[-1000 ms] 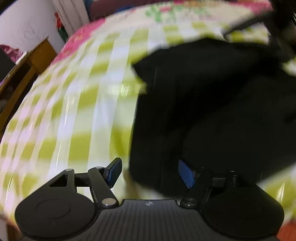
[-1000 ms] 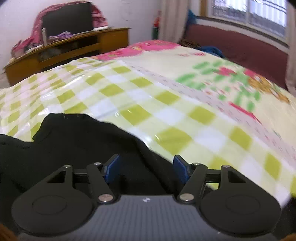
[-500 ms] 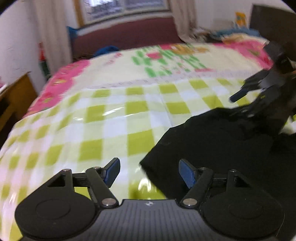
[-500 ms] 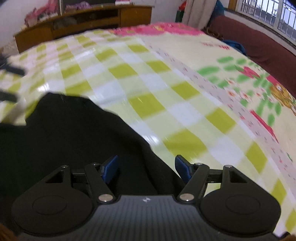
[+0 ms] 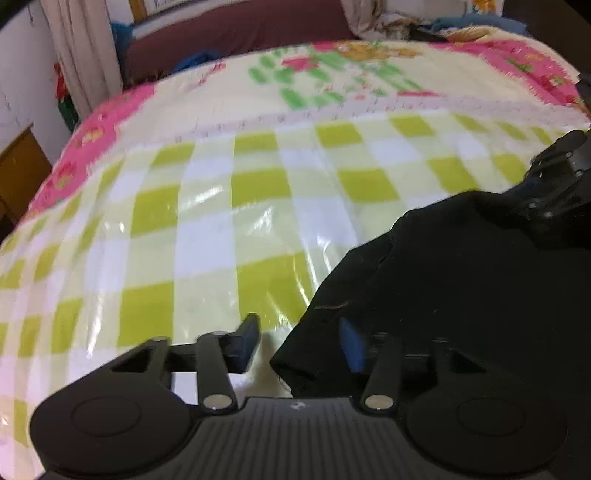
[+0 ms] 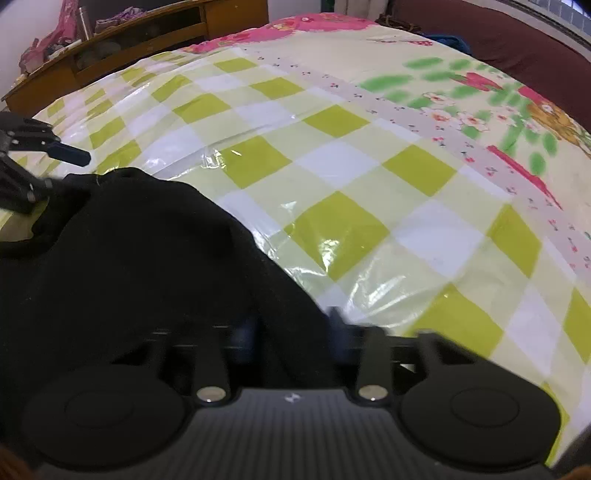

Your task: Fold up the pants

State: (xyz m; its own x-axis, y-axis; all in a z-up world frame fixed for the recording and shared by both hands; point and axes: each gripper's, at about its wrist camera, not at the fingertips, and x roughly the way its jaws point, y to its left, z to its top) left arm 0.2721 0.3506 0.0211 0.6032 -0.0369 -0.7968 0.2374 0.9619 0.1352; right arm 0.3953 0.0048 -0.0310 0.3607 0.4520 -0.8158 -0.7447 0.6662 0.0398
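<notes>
Black pants lie on a checkered bed. The left gripper and right gripper both have spread fingers straddling the pants' near edge.

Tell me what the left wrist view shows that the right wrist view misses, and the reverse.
Only the left wrist view shows the beige curtain and the near corner of the black fabric pants lying between the left gripper jaws, which stand open. Only the right wrist view shows the long wooden shelf unit and the pants' far rounded edge. Both show the green-and-white checked plastic-covered bedspread, the dark red sofa, the pants, and the opposite gripper: the right gripper also stands open over the cloth.
</notes>
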